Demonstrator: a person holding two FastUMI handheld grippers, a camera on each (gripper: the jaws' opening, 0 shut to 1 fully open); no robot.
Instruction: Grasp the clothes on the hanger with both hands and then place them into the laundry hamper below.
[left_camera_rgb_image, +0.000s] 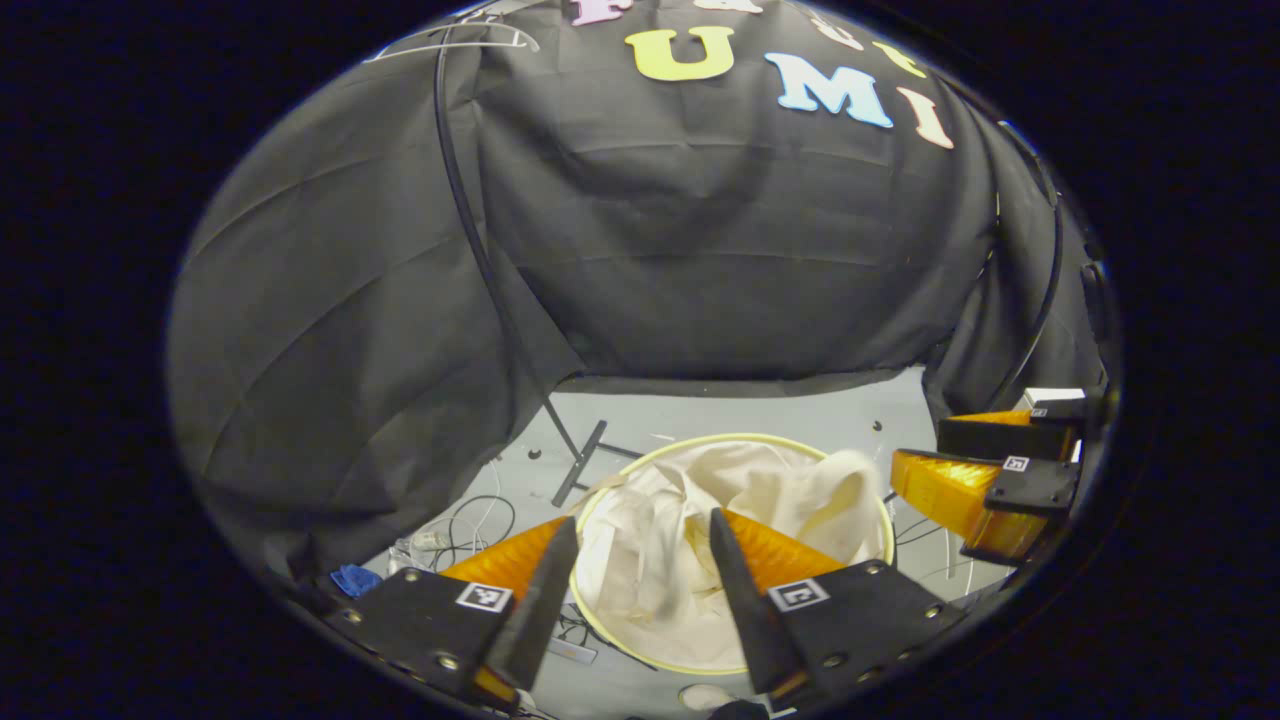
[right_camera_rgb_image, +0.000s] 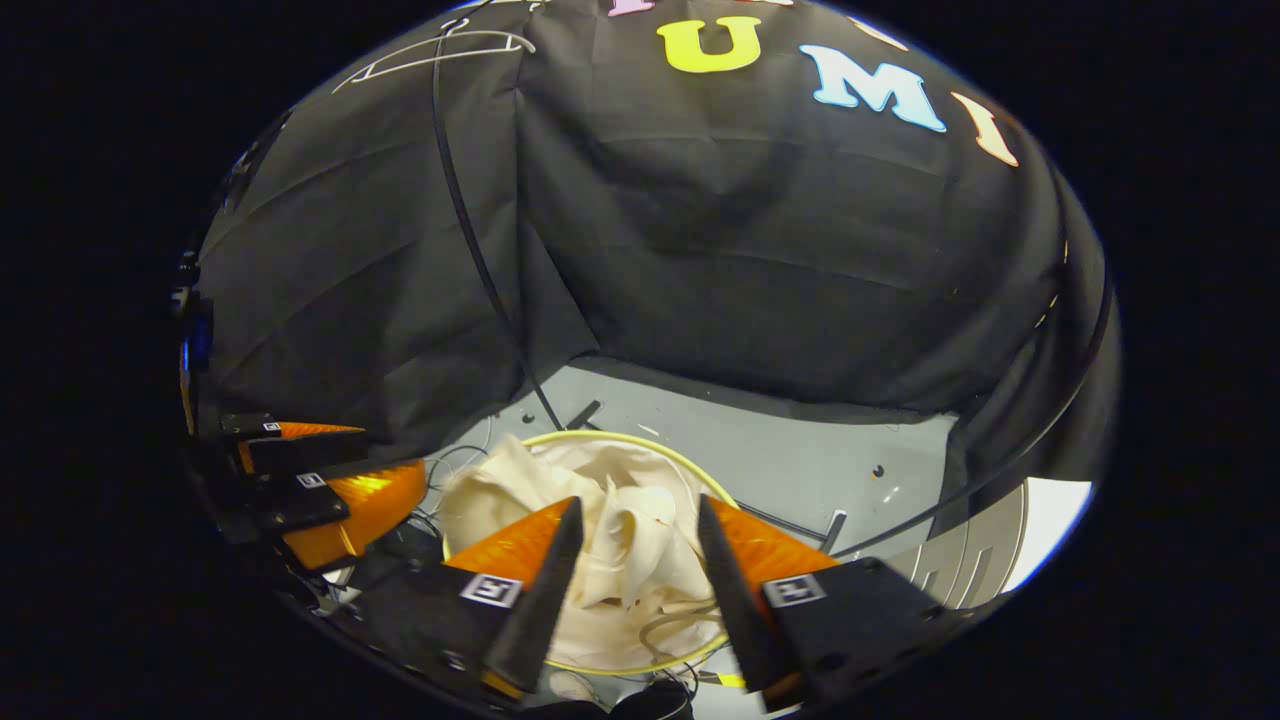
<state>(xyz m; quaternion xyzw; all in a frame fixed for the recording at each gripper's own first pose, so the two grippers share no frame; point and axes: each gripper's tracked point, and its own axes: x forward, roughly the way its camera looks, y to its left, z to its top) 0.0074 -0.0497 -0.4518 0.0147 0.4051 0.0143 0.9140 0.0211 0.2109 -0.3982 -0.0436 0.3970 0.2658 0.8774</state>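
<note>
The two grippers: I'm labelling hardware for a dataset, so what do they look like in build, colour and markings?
Both match. The left gripper has two tapered, wedge-shaped fingers, black on the inner faces and ribbed translucent orange outside, set on black plates with screws. Each plate bears a small square black-and-white marker tag. The right gripper is built the same way, with the same orange-and-black fingers and tags.
</note>
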